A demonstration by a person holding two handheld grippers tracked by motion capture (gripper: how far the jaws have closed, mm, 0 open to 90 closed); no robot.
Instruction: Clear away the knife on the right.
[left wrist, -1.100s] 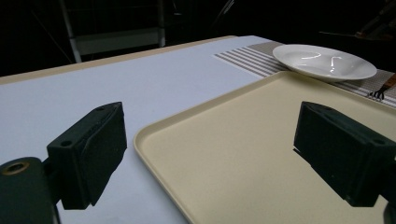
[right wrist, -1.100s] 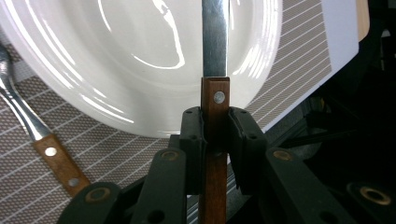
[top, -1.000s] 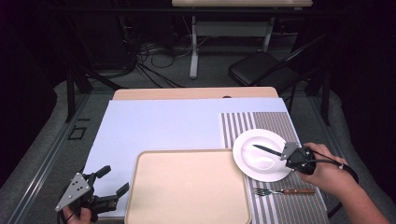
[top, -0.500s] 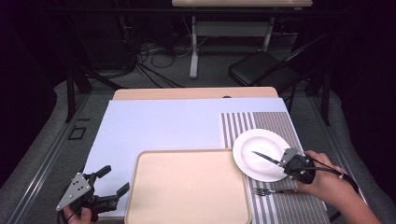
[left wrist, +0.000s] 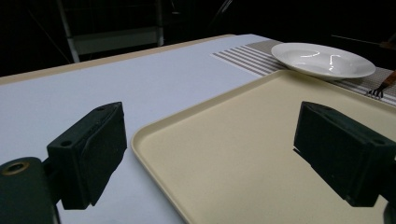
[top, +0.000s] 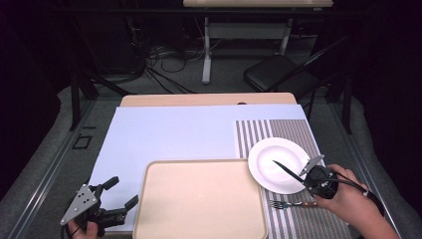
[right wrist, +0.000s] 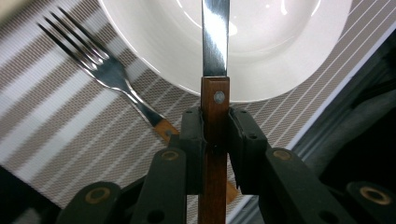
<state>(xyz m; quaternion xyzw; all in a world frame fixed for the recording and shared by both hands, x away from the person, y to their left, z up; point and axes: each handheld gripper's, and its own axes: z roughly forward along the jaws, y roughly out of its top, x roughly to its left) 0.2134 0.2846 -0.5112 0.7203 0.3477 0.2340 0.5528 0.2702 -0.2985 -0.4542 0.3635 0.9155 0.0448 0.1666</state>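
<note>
My right gripper (right wrist: 216, 140) is clamped on the wooden handle of the knife (right wrist: 215, 56); the blade runs straight out from the jaws, its long axis in line with them. In the high view the knife (top: 287, 170) hangs over the near-right part of the plate (top: 271, 152), tip pointing toward the table's far left. The plate is otherwise bare. The fork (top: 287, 204) lies flat on the striped mat (top: 259, 132) just below the plate's near rim, tines to the left, close beside my right hand (top: 348, 201). My judgement: the knife is to be set down beside the plate, and the right gripper alone is placed for it.

My left gripper (top: 107, 206) is spread wide and holds nothing, parked at the tray's (top: 199, 199) near-left corner. The tray holds nothing.
</note>
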